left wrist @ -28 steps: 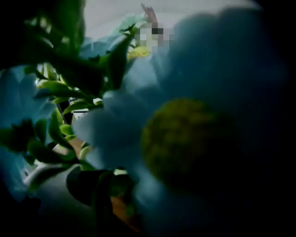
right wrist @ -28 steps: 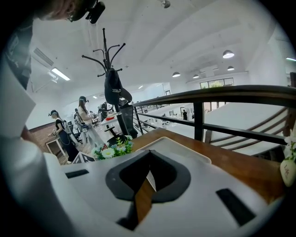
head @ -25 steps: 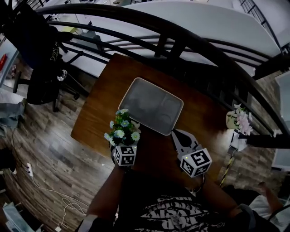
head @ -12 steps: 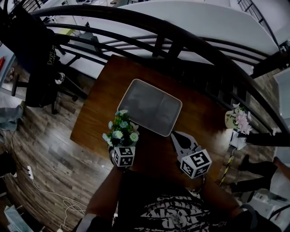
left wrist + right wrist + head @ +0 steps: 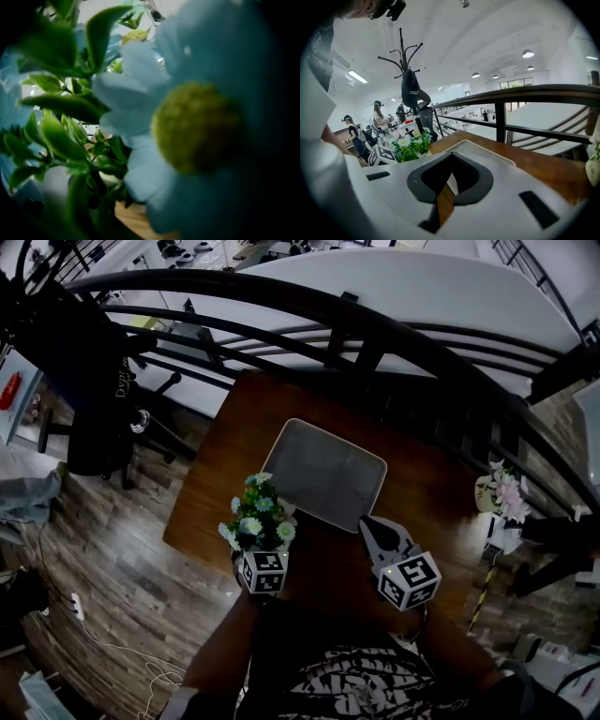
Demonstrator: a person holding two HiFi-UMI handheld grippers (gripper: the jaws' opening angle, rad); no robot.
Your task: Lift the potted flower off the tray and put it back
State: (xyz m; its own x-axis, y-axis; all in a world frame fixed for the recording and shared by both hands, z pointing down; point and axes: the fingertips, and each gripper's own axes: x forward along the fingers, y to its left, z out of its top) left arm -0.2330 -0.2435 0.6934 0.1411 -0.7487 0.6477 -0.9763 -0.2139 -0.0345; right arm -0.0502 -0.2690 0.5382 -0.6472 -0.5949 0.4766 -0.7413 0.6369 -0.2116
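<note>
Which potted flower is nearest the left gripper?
The white-and-blue potted flower, right in front of the left gripper, left of the tray. The pink potted flower stands apart at the table's right edge.

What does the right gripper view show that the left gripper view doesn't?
Only the right gripper view: the right gripper with its fingers closed together and empty, the white tray, the railing, a coat stand and a marker cube beside the flowers. Only the left gripper view: a close-up of one pale blossom with a yellow centre and green leaves, which hide that gripper's own fingers. Both: the potted flower and some of the wooden table.
</note>
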